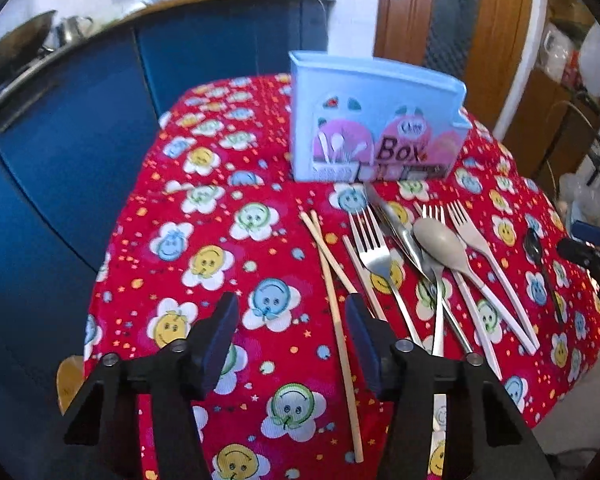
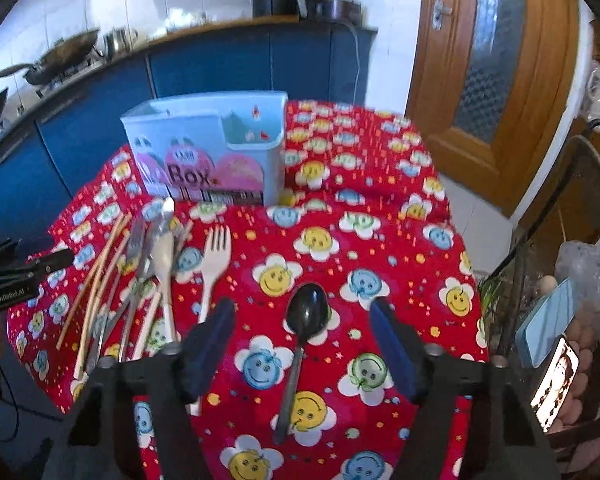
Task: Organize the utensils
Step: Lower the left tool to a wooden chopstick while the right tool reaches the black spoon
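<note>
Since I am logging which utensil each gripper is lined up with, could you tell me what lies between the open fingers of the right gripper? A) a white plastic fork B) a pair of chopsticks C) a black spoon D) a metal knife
C: in the right wrist view the black spoon lies alone on the tablecloth, between the right gripper's open fingers.

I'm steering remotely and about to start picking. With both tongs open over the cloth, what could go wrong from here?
1. The metal fork, knife and beige spoon overlap in a pile, so lifting one may drag or scatter the others.
2. The chopsticks lie flat and thin on the soft tablecloth; the left tongs may pinch fabric.
3. The black spoon between the right tongs could slip out.
</note>
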`<state>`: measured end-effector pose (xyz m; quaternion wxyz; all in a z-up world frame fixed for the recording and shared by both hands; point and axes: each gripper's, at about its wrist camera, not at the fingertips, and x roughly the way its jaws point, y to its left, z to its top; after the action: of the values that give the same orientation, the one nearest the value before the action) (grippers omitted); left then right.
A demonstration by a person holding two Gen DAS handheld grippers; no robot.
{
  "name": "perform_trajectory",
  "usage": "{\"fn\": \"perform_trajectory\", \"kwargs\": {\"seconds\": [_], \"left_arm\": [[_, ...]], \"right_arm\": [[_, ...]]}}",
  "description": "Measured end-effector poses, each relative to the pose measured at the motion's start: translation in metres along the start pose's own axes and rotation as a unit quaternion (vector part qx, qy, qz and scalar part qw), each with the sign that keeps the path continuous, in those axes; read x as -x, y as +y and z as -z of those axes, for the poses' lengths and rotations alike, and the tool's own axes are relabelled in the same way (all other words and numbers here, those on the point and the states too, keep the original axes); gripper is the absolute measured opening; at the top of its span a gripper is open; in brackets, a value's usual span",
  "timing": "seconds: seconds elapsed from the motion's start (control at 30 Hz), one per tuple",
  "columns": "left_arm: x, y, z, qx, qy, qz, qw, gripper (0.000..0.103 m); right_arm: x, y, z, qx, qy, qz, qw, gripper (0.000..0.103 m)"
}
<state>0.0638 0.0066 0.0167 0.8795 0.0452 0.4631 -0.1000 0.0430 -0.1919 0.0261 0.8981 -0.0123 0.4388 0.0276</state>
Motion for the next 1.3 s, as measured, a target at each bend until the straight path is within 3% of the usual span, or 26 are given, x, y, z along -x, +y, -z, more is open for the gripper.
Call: {"fn": "perform_trajectory", "kwargs": {"seconds": [0.17, 0.47, 0.97, 1.3], "left_arm": [[-0.015, -0.001, -0.006, -0.002, 0.053, 0.041, 0.9977, 0.054], [-0.032, -0.002, -0.018, -0.021, 0.105, 0.030, 0.9938, 0.041], [-0.058, 0.002, -0.039, -0.012, 0.153, 0.054, 0.9866, 0.030], [-0.067, -0.010, -0.048, -0.037, 0.175, 0.030, 0.9835, 0.028]], "right_arm": [[-0.016, -0.004, -0.010, 0.014, 0.062, -0.004, 0.998, 0.057], [-0.040, -0.001, -0.014, 0.030, 0.155, -0.018, 0.987, 0.039], [-0.062, -0.001, -0.013, 0.040, 0.216, -0.031, 0.975, 0.034], [-0.070, -0.004, -0.020, 0.035, 0.238, -0.044, 0.970, 0.033]]}}
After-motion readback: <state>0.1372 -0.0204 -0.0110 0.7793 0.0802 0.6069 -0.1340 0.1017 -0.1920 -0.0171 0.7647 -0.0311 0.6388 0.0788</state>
